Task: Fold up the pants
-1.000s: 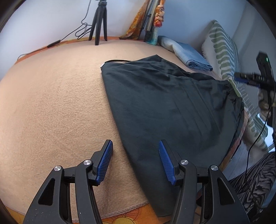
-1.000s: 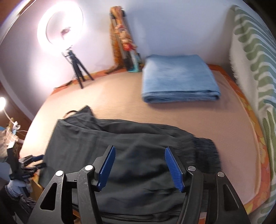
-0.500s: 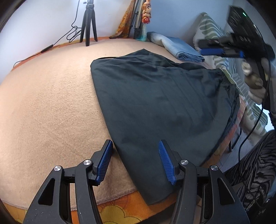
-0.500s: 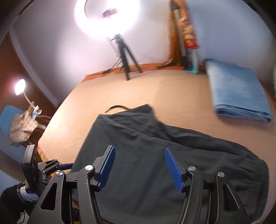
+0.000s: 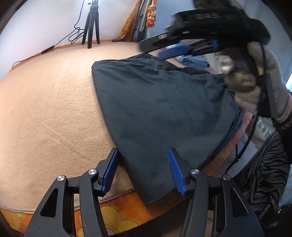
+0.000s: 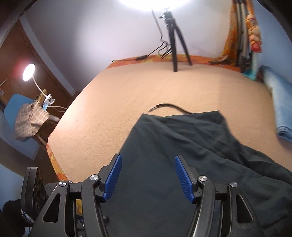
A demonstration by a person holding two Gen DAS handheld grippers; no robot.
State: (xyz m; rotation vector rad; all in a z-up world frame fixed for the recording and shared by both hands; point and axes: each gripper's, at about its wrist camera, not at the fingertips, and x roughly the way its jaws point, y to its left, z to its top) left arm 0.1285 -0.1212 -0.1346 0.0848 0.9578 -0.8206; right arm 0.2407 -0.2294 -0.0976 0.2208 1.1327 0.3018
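One pair of dark pants [image 5: 164, 113] lies lengthwise along the bed's [image 5: 45, 109] near edge.

- Big ring light [image 6: 155, 2] up top glares white, w/ a small lamp [image 6: 28, 72] glowing at left.
- Edges bend round & go dark.
- Right hand [image 5: 255, 80] is blurry.

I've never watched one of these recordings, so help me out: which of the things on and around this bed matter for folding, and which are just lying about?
Part of the job:
- dark pants spread on the bed
- left tongs, open, above a pant corner
- right tongs, open, over the pants

Just lying about:
- folded blue cloth
- tripod
- desk lamp
- checked cloth
- beige blanket
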